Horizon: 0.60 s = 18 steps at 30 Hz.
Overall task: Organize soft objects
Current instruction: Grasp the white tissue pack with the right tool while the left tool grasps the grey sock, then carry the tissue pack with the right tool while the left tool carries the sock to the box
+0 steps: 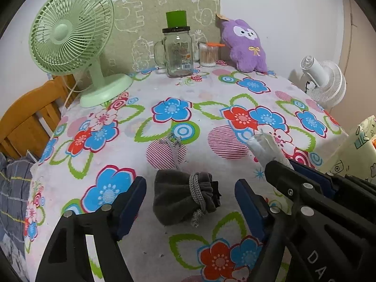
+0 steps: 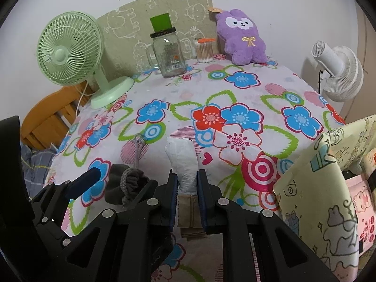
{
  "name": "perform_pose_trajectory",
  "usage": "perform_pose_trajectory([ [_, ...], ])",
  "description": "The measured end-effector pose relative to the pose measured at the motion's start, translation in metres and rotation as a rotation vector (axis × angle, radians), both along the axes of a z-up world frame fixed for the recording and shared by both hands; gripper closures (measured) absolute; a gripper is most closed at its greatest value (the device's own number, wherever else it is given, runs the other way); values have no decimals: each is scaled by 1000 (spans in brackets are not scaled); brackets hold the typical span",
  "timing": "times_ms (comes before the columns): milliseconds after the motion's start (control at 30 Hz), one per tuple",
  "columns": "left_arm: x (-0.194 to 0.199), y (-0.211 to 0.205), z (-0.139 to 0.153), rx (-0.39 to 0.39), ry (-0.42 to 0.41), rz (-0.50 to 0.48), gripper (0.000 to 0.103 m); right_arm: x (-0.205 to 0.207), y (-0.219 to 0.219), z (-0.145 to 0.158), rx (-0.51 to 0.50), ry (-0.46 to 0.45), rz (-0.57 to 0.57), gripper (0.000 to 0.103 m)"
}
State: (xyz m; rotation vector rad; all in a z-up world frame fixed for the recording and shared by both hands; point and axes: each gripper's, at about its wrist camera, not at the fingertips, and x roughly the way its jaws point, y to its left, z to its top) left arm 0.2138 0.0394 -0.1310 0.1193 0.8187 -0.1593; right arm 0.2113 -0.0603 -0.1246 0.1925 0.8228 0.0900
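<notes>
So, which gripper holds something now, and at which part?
The right gripper holds the white packet at its near end. The left gripper holds nothing.

Desk (image 1: 150, 87) under floral cloth: green fan (image 1: 70, 40), glass jar (image 1: 178, 51), purple plush (image 1: 246, 44) at back; grey pouch (image 1: 185, 199) near front.

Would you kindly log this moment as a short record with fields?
surface: table with floral cloth
left gripper: open, fingers either side of grey pouch, not pressing
right gripper: shut on white packet
pouch: lying on cloth, cord around its neck
back of table: green fan, glass jar, swab tub, purple plush
right edge: patterned bag
</notes>
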Motion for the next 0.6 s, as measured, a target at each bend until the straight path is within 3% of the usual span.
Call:
perform_pose_trajectory([
  [367,2,0,-6,-40,34,-36,44,4,-1,-7,22,22,19,84],
  [600,-3,2,-6,-72,40,-39,48,-1,2,-5,17,18,33,84],
])
